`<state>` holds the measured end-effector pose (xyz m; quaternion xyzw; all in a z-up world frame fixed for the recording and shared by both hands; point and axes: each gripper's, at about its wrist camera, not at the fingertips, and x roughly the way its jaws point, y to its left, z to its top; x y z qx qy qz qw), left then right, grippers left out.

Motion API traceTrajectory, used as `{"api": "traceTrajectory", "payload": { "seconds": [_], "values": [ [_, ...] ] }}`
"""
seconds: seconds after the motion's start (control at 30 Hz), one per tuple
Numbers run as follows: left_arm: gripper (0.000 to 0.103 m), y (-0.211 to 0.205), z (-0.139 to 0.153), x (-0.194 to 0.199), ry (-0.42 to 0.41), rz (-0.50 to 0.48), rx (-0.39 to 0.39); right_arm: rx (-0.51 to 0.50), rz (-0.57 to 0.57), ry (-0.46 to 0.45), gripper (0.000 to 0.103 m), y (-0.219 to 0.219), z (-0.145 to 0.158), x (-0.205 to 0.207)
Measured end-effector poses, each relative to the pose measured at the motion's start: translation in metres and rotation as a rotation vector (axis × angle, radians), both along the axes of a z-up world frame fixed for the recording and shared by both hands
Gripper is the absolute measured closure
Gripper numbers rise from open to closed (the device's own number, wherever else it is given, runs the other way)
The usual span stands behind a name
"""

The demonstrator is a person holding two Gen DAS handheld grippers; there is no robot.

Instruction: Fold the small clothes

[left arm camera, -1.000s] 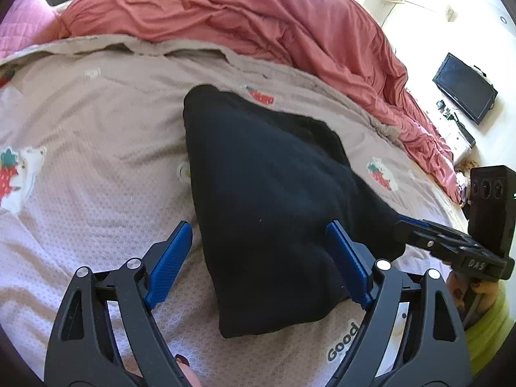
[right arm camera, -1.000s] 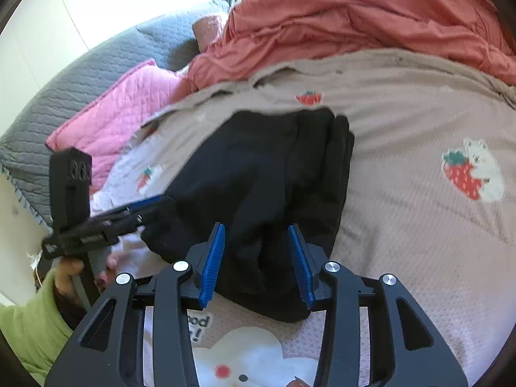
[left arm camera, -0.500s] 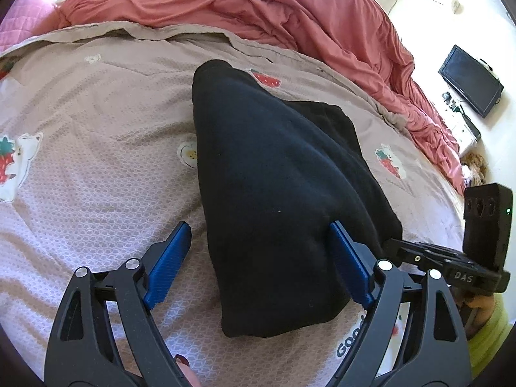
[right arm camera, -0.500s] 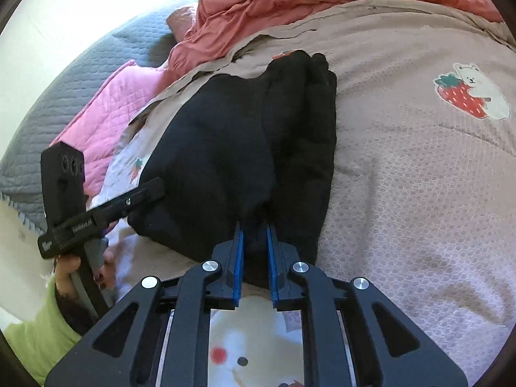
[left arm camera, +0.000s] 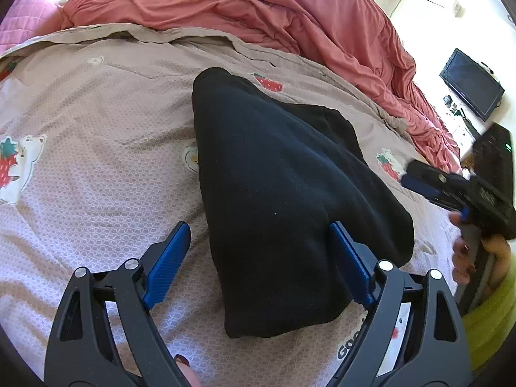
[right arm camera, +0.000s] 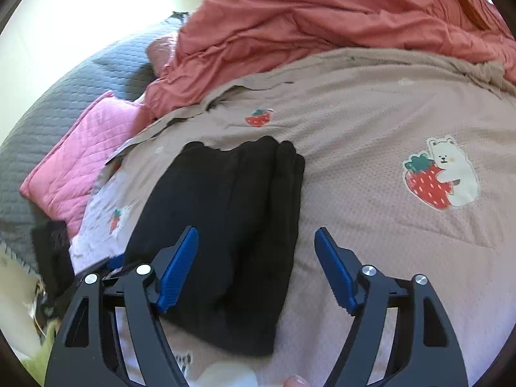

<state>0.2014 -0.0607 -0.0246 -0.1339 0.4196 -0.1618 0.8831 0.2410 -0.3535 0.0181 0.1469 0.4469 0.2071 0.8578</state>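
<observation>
A black folded garment [left arm camera: 274,177] lies on the beige quilt [left arm camera: 96,161] printed with strawberries and bears. My left gripper [left arm camera: 259,225] hovers open over the garment's near end; its blue pads stand on either side of the cloth without pressing on it. In the right wrist view the same garment [right arm camera: 225,209] lies below and left of my right gripper [right arm camera: 256,231]. Its jaws are opening wide, with only the garment's right edge beneath the gap and nothing gripped. The right gripper [left arm camera: 416,180] also shows at the garment's far right side, in a person's hand [left arm camera: 464,254].
A rumpled salmon duvet [left arm camera: 258,6] is heaped along the far side of the bed. A pink quilted pillow [right arm camera: 80,161] and a grey padded cushion [right arm camera: 64,90] lie at the left. A dark screen [left arm camera: 471,84] stands beyond the bed's right edge.
The right gripper pinched the garment's near fold half a second ago, then let go, spread wide and drew off to the right. The left gripper has stayed open and in place.
</observation>
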Motion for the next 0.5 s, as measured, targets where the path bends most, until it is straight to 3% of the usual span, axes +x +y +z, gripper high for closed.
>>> {"api": "traceTrajectory", "payload": {
  "seconds": [0.07, 0.4, 0.5],
  "values": [
    [0.023, 0.001, -0.001, 0.001, 0.000, 0.000, 0.000, 0.010, -0.007, 0.033, 0.024, 0.001, -0.007, 0.013],
    [0.018, 0.002, -0.006, 0.007, 0.008, -0.010, -0.018, 0.080, 0.067, 0.158, 0.024, 0.017, -0.048, 0.054],
    [0.017, 0.001, -0.008, 0.012, 0.014, -0.018, -0.032, 0.109, 0.078, 0.156, 0.029, 0.019, -0.054, 0.059]
  ]
}}
